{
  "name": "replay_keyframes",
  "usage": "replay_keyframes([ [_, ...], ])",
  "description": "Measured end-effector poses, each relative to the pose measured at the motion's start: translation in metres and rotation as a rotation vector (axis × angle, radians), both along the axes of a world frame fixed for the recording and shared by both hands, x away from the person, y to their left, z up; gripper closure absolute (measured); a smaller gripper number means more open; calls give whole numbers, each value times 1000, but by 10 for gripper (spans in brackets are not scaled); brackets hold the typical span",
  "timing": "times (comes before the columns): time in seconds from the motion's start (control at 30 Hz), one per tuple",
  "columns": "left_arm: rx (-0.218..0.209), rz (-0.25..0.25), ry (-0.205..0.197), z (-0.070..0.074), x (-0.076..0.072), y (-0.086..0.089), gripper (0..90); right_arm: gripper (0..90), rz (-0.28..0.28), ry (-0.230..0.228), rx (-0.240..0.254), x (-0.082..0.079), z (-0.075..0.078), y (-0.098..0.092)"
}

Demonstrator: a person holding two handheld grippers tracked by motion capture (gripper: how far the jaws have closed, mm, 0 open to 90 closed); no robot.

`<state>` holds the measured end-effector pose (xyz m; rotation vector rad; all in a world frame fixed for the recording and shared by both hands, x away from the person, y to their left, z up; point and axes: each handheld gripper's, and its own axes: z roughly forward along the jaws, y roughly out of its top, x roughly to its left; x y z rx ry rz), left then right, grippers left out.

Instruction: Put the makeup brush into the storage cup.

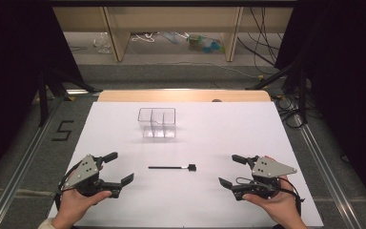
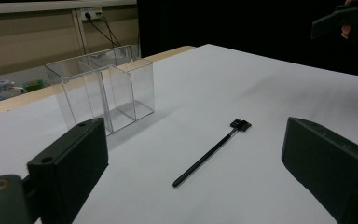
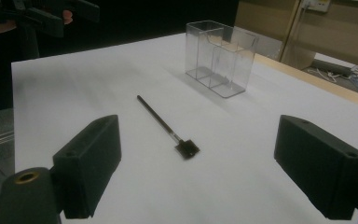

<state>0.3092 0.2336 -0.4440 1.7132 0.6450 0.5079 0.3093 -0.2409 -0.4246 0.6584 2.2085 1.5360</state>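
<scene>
Both grippers, left gripper [image 1: 122,167] and right gripper [image 1: 229,170], gape apart, flanking the brush [image 1: 172,167] on bare table [image 1: 248,129].

One camera looks down from above the near edge, facing the far shelves. Two low cameras sit close over the white table [image 1: 124,124], at near left and near right, angled inward; both share the black tool [image 2: 209,154] and clear box [image 3: 221,56].

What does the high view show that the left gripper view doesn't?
High view: both hands, each holding an open gripper, left and right, plus the floor beyond the table. Left gripper view: a wall socket with plugged cables. Both: the white table, the clear box with its compartments, and the black brush lying flat.
</scene>
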Motion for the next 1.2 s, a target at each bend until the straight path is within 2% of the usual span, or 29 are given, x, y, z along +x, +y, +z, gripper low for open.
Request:
replay_keyframes([
  [0.13, -9, 2, 19, -1, -1, -2, 72, 159, 1, -1, 4, 0, -1, 0],
  [0.17, 3, -7, 7, 0, -1, -2, 72, 159, 4, 6, 6, 0, -1, 1],
  [0.3, -2, -4, 7, 1, -3, -4, 79, 160, 2, -3, 2, 1, -1, 1],
  [0.4, 9, -10, -9, 3, -3, -6, 85, 161, -3, 3, -1, 0, -1, 1],
  [0.43, 39, -10, -17, 5, -2, -9, 87, 161, -3, 4, -2, 1, -1, 1],
  [0.5, 45, -14, -15, 6, -2, -10, 89, 161, 1, 11, -9, 1, -1, 0],
  [0.53, 44, -19, -18, 6, 0, -11, 92, 161, -8, 10, -24, 0, 0, -1],
  [0.57, 43, -24, -10, 7, 3, -13, 100, 162, -5, 3, -2, 2, -1, 0],
  [0.77, 56, -46, 4, 10, 11, -24, 124, 163, -2, 16, 1, 2, -1, 0],
  [0.8, 69, -62, 4, 12, 14, -30, 128, 163, -12, 2, 12, 2, -2, 1],
  [1.0, 101, -92, 4, 14, 24, -45, 137, 163, -5, 13, -1, 2, -1, 0],
  [1.03, 110, -96, 6, 14, 26, -47, 141, 163, 3, 7, 18, 3, -3, 1],
  [1.07, 123, -115, 1, 14, 29, -50, 141, 163, 3, 7, 18, 3, -3, 1],
  [1.1, 125, -115, 11, 14, 29, -53, 149, 166, -2, 11, 3, 2, -2, 0],
  [1.2, 146, -139, 3, 14, 34, -60, 150, 166, 2, 9, 2, 2, -2, 0],
])
